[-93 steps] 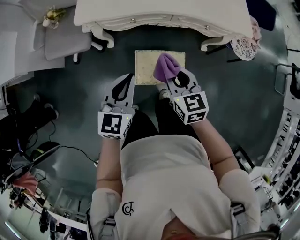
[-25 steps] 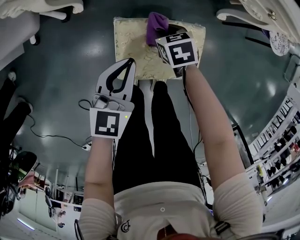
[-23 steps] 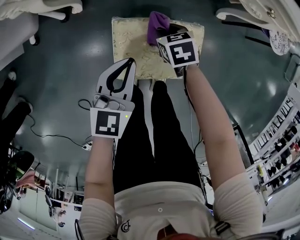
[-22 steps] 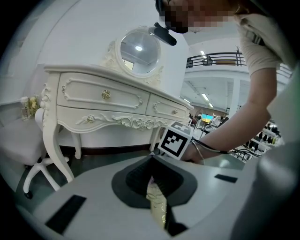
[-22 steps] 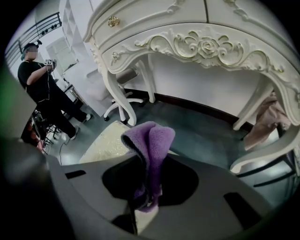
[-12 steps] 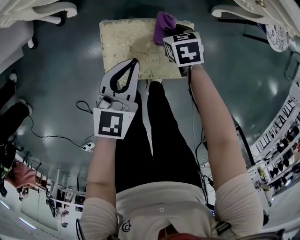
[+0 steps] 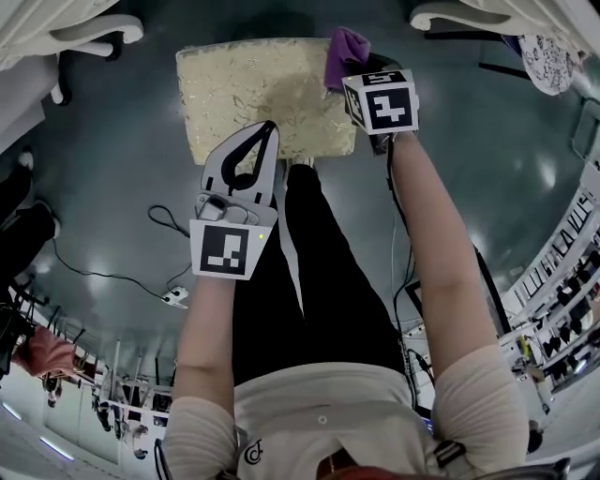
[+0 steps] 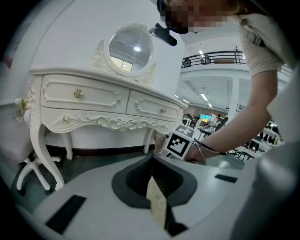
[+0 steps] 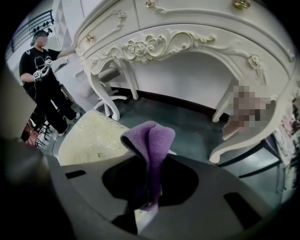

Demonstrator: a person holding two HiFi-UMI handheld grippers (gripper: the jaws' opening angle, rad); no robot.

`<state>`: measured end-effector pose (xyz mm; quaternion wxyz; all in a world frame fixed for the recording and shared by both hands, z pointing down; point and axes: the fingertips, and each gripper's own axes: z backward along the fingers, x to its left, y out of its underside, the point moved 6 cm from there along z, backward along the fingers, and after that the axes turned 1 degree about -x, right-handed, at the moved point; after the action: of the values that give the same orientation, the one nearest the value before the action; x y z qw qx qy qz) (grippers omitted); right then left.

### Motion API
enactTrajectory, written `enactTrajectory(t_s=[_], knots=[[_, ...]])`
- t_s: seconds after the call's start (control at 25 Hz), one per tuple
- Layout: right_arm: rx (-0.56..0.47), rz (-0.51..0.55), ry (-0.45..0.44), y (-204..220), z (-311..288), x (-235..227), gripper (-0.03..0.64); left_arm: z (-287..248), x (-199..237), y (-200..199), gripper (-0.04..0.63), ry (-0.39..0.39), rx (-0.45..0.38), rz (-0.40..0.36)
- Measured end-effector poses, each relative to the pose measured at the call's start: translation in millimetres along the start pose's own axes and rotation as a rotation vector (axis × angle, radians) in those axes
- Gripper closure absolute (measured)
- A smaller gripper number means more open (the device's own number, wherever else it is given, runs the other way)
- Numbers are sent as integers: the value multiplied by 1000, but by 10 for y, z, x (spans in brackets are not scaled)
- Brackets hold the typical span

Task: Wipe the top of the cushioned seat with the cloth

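At the left of the head view, my left tongs point(image 7: 265, 131) are closed tip to tip with nothing in them. They hang over the near edge of the cushioned seat point(image 7: 253, 89). I read that as parking: the spare hand sits out of the wiping path but close enough to steady the seat. In the left gripper view only a pale sliver of the seat shows through the slit between the jaws.

The seat fills the upper centre of the head view. Its patterned top is bare from the left edge across to the right. I see no marks or damp streaks, so I cannot judge how much has been wiped.

The purple cloth point(image 7: 345, 54) sits at the seat's upper right corner, bunched and standing up out of my right tongs point(image 9: 151, 161). They are clamped hard on its lower fold. In the right gripper view the cushion lies down to the left of the cloth, with dark floor beyond it. I cannot tell whether the cloth presses on the fabric or rides just over the corner.

For room, the whole top to the left is open for a stroke. Past the right edge there is only floor, so a slip that way would drop the cloth off the seat. A dressing table leg point(image 7: 448, 13) stands at the upper right, apart from the seat but worth watching on long pushes.
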<state>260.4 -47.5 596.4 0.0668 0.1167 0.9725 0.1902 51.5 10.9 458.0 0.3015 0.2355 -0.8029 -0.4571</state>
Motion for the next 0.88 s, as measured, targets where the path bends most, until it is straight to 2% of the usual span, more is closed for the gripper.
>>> enactTrajectory(t_s=[0.28,0.44,0.6,0.88], knots=[[35,-2,86,204,128,-300,537,-19,-180,-67,583,0,-27,-13],[23,-25,99,279,322,-283,537,87,-243,-109,581,12,-26,-4],[-7,-31,56,216,484,18,537,254,-170,-121,581,17,-51,-14],[-36,14,-86,64,491,1025,537,729,160,-101,581,-18,-65,-31]])
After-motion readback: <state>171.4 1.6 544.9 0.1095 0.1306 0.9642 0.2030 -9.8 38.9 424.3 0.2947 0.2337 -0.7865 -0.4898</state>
